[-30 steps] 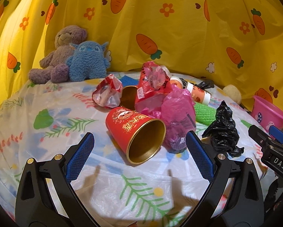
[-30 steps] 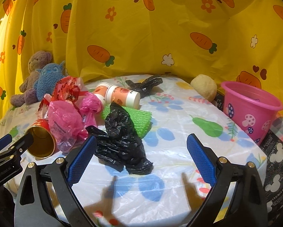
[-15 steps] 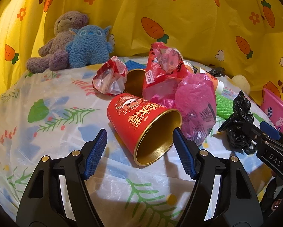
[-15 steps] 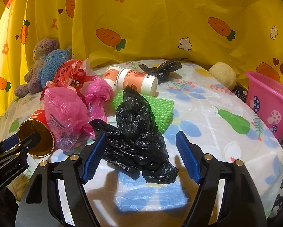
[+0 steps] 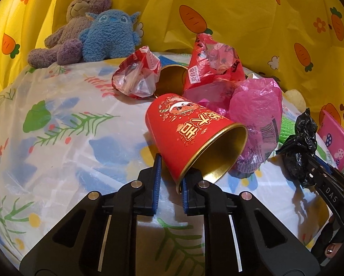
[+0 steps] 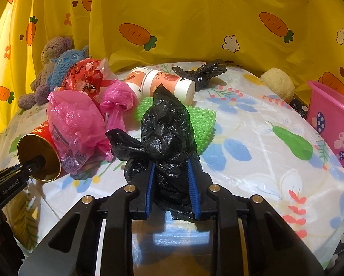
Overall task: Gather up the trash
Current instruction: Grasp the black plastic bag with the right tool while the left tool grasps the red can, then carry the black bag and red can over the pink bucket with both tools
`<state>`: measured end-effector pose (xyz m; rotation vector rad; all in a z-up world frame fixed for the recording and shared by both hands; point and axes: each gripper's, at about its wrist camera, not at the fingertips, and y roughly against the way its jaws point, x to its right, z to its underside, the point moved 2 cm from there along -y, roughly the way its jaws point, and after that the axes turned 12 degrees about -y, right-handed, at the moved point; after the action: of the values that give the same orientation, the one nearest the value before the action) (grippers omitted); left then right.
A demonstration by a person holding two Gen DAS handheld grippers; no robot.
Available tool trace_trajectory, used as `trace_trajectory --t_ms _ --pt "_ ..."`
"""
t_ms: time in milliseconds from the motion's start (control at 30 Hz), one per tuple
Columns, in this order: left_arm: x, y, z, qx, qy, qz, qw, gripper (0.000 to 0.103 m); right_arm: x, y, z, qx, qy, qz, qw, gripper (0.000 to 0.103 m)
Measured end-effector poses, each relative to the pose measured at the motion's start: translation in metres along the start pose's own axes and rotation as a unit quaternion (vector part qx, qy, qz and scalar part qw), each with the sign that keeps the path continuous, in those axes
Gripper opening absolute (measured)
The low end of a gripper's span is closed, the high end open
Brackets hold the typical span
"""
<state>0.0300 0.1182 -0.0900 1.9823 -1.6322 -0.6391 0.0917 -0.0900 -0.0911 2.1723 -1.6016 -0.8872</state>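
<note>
1. Between the closing jaws of the left gripper (image 5: 168, 185) sits the lower rim wall of the red paper cup (image 5: 190, 135): one blue pad is outside the wall, the other inside the gold mouth, so the pinch is on the rim and not around the body.
2. That cup lies on its side on the worktop (image 5: 64, 142), its long axis running from the closed base, further off and to the left, to the open mouth, which faces the gripper and a little to the right. Judged from this, the lift will hang the cup by one edge, so it may swing or crease.
3. Over on the other side, the right gripper (image 6: 172, 184) is closing on the crumpled black plastic bag (image 6: 167, 133); the bag fills the gap between both blue pads and stands up above them in a tall, soft peak.
4. Each piece lies directly ahead of its own gripper, so neither hand needs to cross the other.
5. The pink bin (image 6: 333, 117) stands at the far right edge, much nearer the right gripper than the left. The bag probably has the short trip; the cup must pass over the pink bags (image 6: 77, 124) and the green sponge (image 6: 204, 124) to reach it.
</note>
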Motion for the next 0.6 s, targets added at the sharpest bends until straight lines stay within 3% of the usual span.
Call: trace_trajectory --t_ms 133,600 --pt "-0.003 0.003 -0.001 0.007 0.003 -0.006 1.0000 0.003 0.002 0.006 0.000 0.007 -0.003 -0.001 1.000 0.022" --pt "-0.020 0.057 -0.020 0.075 0.027 -0.037 0.9961 0.002 0.011 0.046 -0.011 0.050 -0.019 -0.013 0.998 0.022"
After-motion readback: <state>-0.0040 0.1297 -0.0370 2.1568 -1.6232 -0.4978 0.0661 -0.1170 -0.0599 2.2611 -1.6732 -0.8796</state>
